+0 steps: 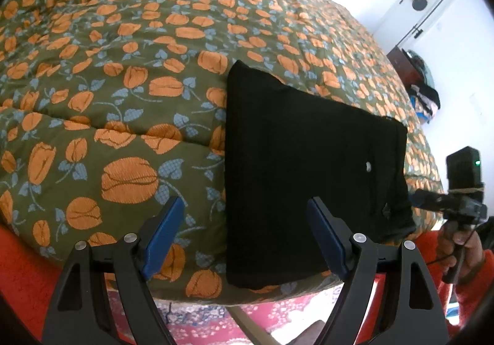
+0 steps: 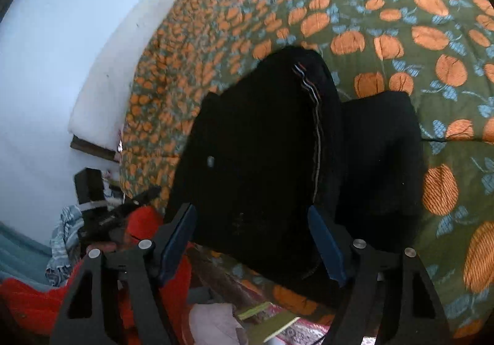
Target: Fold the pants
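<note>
Black pants (image 1: pixel 302 166) lie folded into a flat rectangle near the front edge of the bed, a small silver button on top. In the right wrist view the pants (image 2: pixel 262 166) show an upper layer with a striped seam and a lower layer sticking out to the right. My left gripper (image 1: pixel 244 206) is open and empty, hovering just in front of the pants' left edge. My right gripper (image 2: pixel 251 213) is open and empty, hovering close over the pants' near end. The right gripper also shows in the left wrist view (image 1: pixel 423 199), at the pants' right corner.
The bed is covered by a green quilt (image 1: pixel 123 98) with orange flowers. A patterned red rug (image 1: pixel 262 317) lies below the bed edge. A white wall and door (image 1: pixel 426 11) stand at the right, with a cluttered dark stand (image 1: pixel 413 76). Clothes lie piled on the floor (image 2: pixel 64 237).
</note>
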### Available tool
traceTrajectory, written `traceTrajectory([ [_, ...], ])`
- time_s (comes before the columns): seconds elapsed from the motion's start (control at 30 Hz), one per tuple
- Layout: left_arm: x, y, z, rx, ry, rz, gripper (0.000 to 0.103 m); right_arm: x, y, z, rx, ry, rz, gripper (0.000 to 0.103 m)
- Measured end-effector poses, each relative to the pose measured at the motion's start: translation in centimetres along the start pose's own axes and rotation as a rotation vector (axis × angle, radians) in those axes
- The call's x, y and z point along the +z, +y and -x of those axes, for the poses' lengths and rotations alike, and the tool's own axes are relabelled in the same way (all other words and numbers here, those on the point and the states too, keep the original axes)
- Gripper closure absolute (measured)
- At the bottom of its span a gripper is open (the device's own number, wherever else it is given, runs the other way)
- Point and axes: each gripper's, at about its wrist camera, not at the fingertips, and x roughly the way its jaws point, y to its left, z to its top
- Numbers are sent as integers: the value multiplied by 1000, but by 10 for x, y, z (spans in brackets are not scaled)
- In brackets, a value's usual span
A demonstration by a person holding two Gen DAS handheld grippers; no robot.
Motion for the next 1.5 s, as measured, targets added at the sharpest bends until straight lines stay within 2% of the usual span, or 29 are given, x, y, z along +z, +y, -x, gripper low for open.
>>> traceTrajectory([
  [0.07,1,4,1,1,-5,11,20,0,-4,-5,-35,33,15,35],
  [0.17,-2,13,-1,7,-1,38,20,0,-8,-6,-37,74,33,44],
  [0.27,-5,21,-6,16,16,68,20,-2,-10,-7,-10,124,45,46],
  [0.37,-7,25,-7,23,23,87,20,3,-12,-7,-54,146,62,48],
  [0.43,-7,25,-5,24,17,89,20,3,-13,-9,-30,159,54,47],
  [0.53,-7,22,-7,27,15,83,20,1,-20,-19,64,214,11,47],
  [0.63,-8,21,-9,31,23,81,20,4,-18,-24,47,193,5,49],
  [0.67,-8,20,-8,33,23,78,20,6,-16,-23,31,167,8,60],
  [0.7,-8,20,-8,33,17,77,20,6,-11,-22,5,142,20,81],
  [0.8,-7,21,-2,34,-6,81,20,6,8,-12,-50,83,82,86],
  [0.97,-4,23,4,16,-30,98,20,1,39,37,29,-32,97,88],
  [1.07,-3,17,2,4,-27,76,20,-4,45,65,53,-86,92,88],
  [1.17,-4,8,-4,1,-11,38,20,-10,19,70,-4,-76,45,88],
  [1.27,-7,-1,-6,7,1,8,20,-24,-28,48,-91,-16,-58,88],
  [1.33,-9,-4,-6,15,4,-14,20,-33,-53,35,-83,-1,-119,88],
  [1.43,-10,-8,-6,29,0,-40,20,-33,-58,37,-59,-14,-143,84],
  [1.47,-10,-10,-6,32,-1,-44,20,-29,-54,40,-67,-9,-127,74],
  [1.5,-10,-11,-6,33,-4,-48,20,-24,-49,46,-100,-6,-105,68],
])
